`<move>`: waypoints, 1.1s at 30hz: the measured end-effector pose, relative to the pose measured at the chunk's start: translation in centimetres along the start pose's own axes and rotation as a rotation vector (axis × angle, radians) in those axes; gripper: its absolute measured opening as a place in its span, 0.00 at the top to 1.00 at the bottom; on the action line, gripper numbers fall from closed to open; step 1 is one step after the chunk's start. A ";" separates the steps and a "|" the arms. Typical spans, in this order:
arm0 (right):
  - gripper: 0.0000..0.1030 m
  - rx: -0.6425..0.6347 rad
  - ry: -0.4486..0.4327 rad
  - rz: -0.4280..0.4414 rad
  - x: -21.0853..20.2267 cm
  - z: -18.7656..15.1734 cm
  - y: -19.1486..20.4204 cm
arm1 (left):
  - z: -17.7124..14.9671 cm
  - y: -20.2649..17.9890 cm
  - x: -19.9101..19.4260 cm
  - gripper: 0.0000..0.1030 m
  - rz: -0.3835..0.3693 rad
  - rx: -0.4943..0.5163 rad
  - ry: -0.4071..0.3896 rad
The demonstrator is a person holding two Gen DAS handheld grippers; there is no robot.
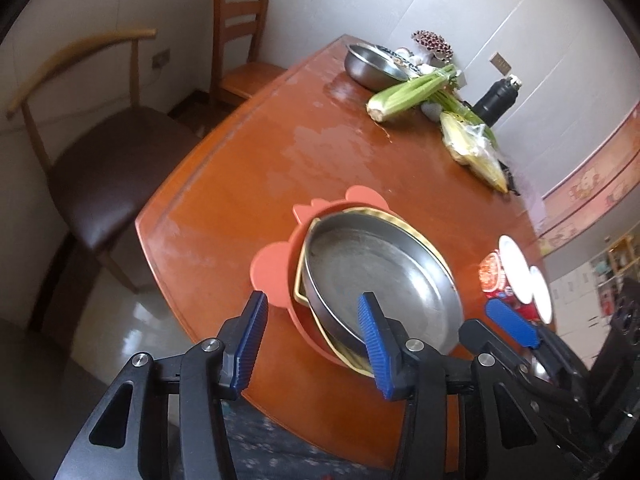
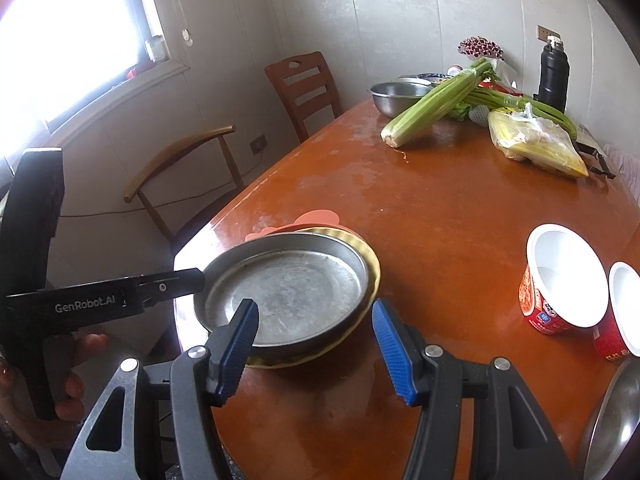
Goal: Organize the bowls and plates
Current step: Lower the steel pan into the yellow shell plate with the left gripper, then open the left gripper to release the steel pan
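Note:
A steel plate (image 1: 384, 276) lies on a yellow plate (image 1: 416, 236), which rests in an orange silicone plate (image 1: 276, 268), near the table's front corner. My left gripper (image 1: 314, 342) is open and straddles the stack's near rim: one finger is over the steel plate, the other outside the orange plate, and the pads touch nothing. In the right wrist view its black finger (image 2: 176, 282) reaches the steel plate's (image 2: 288, 288) left rim. My right gripper (image 2: 316, 346) is open and holds nothing; its left finger hangs over the steel plate's near edge.
Two red noodle cups (image 2: 560, 280) stand right of the stack, and a steel dish rim (image 2: 612, 420) shows at the bottom right. At the far end are a steel bowl (image 2: 396, 96), celery (image 2: 436, 100), bagged corn (image 2: 536, 144) and a black flask (image 2: 554, 76). Two chairs (image 1: 116, 160) stand along the left edge.

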State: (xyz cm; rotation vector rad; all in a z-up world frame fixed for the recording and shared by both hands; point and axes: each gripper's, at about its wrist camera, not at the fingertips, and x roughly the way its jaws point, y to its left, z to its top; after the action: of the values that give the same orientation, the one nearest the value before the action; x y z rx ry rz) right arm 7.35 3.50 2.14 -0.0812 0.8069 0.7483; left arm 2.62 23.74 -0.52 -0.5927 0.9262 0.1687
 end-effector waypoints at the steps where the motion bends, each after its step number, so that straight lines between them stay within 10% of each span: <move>1: 0.43 0.004 0.000 0.000 0.0 0.0 -0.1 | -0.1 0.1 0.2 0.53 -0.012 -0.013 0.007; 33: 0.43 0.016 0.092 0.029 3.7 -0.7 -0.9 | 0.1 -1.2 5.6 0.49 -0.009 -0.028 0.078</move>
State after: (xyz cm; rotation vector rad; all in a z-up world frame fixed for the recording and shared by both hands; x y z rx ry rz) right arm 9.14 4.68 -1.03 -0.0899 0.9030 0.7696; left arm 6.48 22.21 -4.44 -0.6327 0.9978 0.1513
